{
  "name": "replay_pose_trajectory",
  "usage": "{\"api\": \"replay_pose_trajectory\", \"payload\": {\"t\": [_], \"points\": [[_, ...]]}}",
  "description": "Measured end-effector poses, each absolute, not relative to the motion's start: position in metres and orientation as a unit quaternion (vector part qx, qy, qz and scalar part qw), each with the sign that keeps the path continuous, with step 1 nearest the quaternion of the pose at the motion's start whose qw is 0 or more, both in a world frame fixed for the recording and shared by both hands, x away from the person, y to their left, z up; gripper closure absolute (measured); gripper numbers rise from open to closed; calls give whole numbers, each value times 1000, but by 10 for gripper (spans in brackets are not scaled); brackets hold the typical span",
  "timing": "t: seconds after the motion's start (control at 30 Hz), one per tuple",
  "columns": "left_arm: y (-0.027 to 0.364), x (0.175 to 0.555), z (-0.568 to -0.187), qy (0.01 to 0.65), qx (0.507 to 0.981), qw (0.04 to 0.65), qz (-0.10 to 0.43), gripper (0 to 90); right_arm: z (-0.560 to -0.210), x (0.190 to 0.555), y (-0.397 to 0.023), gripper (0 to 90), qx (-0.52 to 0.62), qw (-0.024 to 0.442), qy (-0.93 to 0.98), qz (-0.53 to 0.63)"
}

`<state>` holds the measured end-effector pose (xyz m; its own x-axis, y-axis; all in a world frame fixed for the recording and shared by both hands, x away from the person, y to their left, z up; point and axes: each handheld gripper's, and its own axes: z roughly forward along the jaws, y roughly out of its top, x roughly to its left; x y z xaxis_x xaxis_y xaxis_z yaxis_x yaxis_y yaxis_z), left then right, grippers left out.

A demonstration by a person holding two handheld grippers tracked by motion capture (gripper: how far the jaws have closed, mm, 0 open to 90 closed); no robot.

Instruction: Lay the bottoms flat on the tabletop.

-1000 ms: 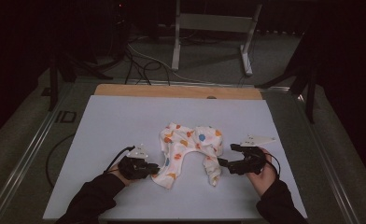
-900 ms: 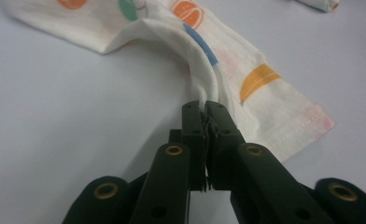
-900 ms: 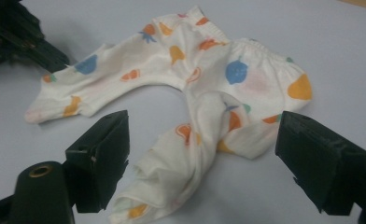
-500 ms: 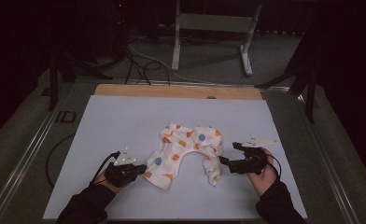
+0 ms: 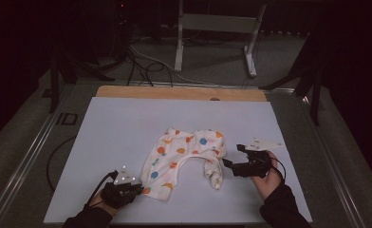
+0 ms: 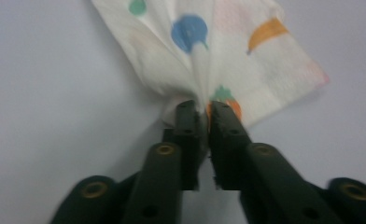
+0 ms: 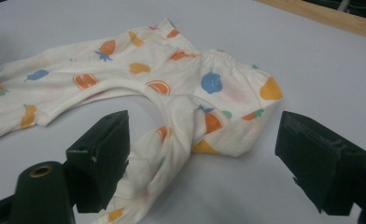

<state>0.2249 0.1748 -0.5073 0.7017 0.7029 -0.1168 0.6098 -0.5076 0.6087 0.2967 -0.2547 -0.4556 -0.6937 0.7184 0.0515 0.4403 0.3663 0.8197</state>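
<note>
White baby pants with a fruit print lie on the white table sheet. My left gripper is at the front left, pinching the hem of the pants' left leg. In the left gripper view the gripper has bunched cloth between its jaw tips and pulled taut; the jaws have just been opening slightly. My right gripper stands open beside the right leg. In the right gripper view its jaws stand wide on either side of that twisted leg, touching nothing.
A wooden strip edges the table's far side. Beyond it, a metal stand and cables are on the floor. My left hand is close to the table's front edge.
My left gripper moved left and toward the front edge, dragging the left leg out straighter. The right gripper stayed where it was, jaws wide.
</note>
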Motion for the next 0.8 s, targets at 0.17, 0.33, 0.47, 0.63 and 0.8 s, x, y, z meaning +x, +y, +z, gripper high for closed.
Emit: {"api": "replay_pose_trajectory", "payload": {"t": [0.17, 0.33, 0.47, 0.63, 0.8], "points": [[180, 221, -503, 370, 860, 339, 98, 365, -456, 297, -253, 180, 354, 160, 814, 432], [174, 215, -491, 326, 857, 385, 102, 266, -455, 297, -253, 180, 355, 158, 814, 433], [157, 209, -480, 267, 869, 403, 106, 306, -455, 297, -252, 181, 355, 160, 813, 432], [130, 204, -479, 203, 890, 398, 91, 424, -455, 296, -251, 181, 353, 159, 814, 433], [107, 208, -489, 169, 911, 368, 75, 508, -456, 296, -249, 181, 350, 156, 816, 432]]}}
